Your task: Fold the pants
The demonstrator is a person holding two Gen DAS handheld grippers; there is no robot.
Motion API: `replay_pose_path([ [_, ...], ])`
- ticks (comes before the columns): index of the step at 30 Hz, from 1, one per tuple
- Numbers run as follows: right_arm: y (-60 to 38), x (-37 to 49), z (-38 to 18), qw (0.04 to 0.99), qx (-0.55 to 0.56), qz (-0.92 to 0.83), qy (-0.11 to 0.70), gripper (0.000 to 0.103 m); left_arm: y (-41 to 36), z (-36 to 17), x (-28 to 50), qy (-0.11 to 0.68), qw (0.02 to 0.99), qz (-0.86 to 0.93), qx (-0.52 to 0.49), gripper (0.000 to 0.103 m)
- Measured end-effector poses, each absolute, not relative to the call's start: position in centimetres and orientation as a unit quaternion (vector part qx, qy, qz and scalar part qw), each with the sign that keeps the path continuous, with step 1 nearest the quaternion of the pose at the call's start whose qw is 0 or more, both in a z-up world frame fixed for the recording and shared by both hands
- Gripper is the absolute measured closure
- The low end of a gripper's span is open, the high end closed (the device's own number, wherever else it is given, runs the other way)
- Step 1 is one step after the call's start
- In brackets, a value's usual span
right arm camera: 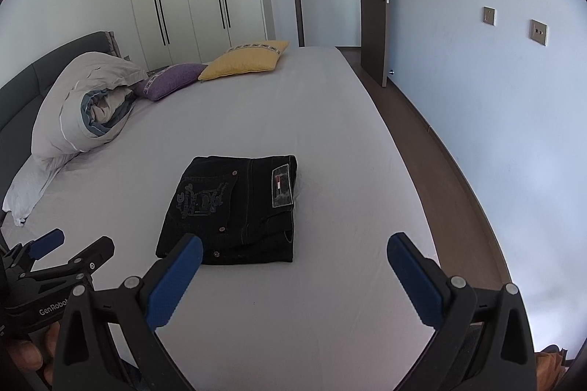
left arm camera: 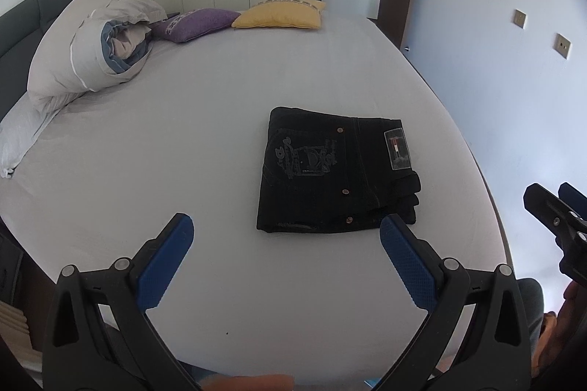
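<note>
Black pants (left arm camera: 330, 171), one folded; two gripper units open.

Bed with pale grey fitted sheet (left arm camera: 220, 134): broad bare surface, open on the near side and across the middle. Sole item mid-surface: folded black denim pants (left arm camera: 330, 171), flat, with clear sheet on every side. Far left edge taken up by a rolled beige and blue duvet (left arm camera: 91, 50), against the dark grey padded headboard (left arm camera: 22, 20). Far end: purple cushion (left arm camera: 190, 24) and yellow cushion (left arm camera: 279, 15), touching. Right of bed: bare brown floor strip (right arm camera: 422, 141) between mattress and white wall (right arm camera: 495, 97), unobstructed up to the open brown door (right arm camera: 374, 6).
</note>
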State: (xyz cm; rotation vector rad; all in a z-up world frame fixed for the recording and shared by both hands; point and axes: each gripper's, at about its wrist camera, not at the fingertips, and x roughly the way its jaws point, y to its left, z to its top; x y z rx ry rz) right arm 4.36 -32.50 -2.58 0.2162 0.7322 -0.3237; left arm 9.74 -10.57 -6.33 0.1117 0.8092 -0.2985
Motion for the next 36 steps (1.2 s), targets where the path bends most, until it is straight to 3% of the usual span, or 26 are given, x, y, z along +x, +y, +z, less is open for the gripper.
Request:
replay_pose_path([
  [36, -31.2, 4.4, -3.6, 0.912, 0.100, -0.148, 0.370, 0.000, -10.3, -7.7, 10.2, 0.404, 0.903, -0.139, 0.049, 0.000],
])
